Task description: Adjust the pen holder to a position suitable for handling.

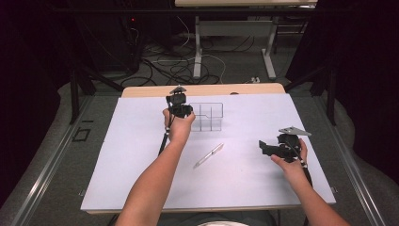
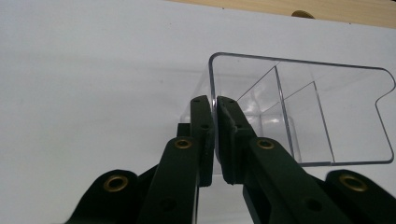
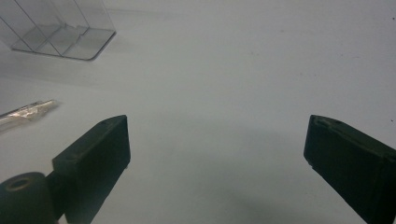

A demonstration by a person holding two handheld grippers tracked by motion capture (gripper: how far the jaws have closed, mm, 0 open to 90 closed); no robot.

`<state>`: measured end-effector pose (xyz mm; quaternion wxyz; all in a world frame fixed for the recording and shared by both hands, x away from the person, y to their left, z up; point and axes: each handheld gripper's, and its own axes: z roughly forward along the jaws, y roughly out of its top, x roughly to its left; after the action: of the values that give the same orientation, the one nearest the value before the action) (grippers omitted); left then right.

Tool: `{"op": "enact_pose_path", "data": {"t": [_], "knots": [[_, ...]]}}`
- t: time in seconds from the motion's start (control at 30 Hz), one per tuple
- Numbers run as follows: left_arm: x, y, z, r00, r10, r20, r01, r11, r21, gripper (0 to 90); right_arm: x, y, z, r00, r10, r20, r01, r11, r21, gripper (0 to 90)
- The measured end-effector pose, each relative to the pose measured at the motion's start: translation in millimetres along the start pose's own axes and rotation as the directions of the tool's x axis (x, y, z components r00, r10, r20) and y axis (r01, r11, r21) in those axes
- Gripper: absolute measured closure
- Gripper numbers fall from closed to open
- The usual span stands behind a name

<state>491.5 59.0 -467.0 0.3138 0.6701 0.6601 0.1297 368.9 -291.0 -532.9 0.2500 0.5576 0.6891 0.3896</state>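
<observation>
No readable writing. Left gripper [image 2: 215, 105] pinching the near wall of the clear divided organizer [image 2: 327, 93], compartments empty. Right gripper [image 3: 217, 144] spread wide over the white mat [image 3: 233, 60].

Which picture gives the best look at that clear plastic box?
The left gripper view: the box is close, its dividers plain, and the left tongs pinch its wall. The high view shows it small and faint on the table. The right gripper view catches just a corner.

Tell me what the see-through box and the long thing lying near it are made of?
The divided organizer box looks like clear, glossy hard plastic: the white table shows through its walls. The pen-like stick seems clear or silvery plastic, shiny; it is too small to tell for sure.
</observation>
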Motion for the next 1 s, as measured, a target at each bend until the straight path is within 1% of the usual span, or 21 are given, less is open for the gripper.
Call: {"op": "enact_pose_path", "data": {"t": [0.07, 0.37, 0.43, 0.5, 0.57, 0.63, 0.77, 0.87, 0.93, 1.0], "knots": [[-0.3, -0.7, -0.4, 0.9999, -0.006, 0.013, 0.006, 1.0000, 0.003, 85.3, 0.0, -0.2, 0.1, 1.0000, -0.004, -0.002, 0.004, 1.000, 0.001, 6.9], [1.0, -0.9, -0.5, 0.9996, -0.005, 0.027, 0.005, 1.0000, 0.005, 84.8, 0.7, -0.2, -0.1, 1.0000, -0.009, -0.002, 0.009, 1.000, 0.002, 6.9], [1.0, -1.0, -0.5, 0.9994, -0.014, 0.031, 0.014, 0.9999, 0.006, 84.7, 0.9, -0.2, 0.2, 1.0000, -0.006, -0.002, 0.006, 1.000, 0.003, 6.9], [1.9, -0.7, -0.7, 0.9986, -0.021, 0.048, 0.021, 0.9997, 0.016, 84.4, 0.6, -0.2, 0.4, 1.0000, -0.009, -0.002, 0.009, 1.000, 0.002, 6.9], [1.5, -1.0, -0.6, 0.9985, -0.022, 0.050, 0.022, 0.9997, 0.015, 84.2, 0.9, -0.2, 0.4, 1.0000, -0.008, -0.002, 0.008, 1.000, 0.003, 6.9], [1.3, -1.2, -0.7, 0.9987, -0.020, 0.048, 0.019, 0.9997, 0.015, 84.2, 1.0, -0.2, 0.4, 1.0000, -0.009, -0.002, 0.009, 1.000, 0.003, 6.9], [3.6, -0.7, -1.6, 0.9973, -0.021, 0.070, 0.020, 0.9997, 0.012, 82.3, 1.0, -0.2, 0.5, 1.0000, -0.008, -0.003, 0.008, 1.000, 0.003, 6.9], [4.7, 0.2, -3.3, 0.9964, -0.012, 0.084, 0.012, 0.9999, 0.002, 80.6, 0.9, -0.2, 0.3, 1.0000, -0.008, -0.003, 0.008, 1.000, 0.003, 6.9], [4.6, 0.1, -4.1, 0.9961, -0.010, 0.088, 0.010, 0.9999, 0.006, 79.7, 1.0, -0.1, 0.0, 0.9999, -0.010, -0.003, 0.010, 1.000, 0.002, 6.9], [5.2, -0.3, -4.5, 0.9952, 0.000, 0.098, -0.001, 1.0000, 0.004, 78.0, 0.9, -0.2, -0.2, 0.9999, -0.010, -0.003, 0.010, 1.000, 0.001, 6.9]]}}
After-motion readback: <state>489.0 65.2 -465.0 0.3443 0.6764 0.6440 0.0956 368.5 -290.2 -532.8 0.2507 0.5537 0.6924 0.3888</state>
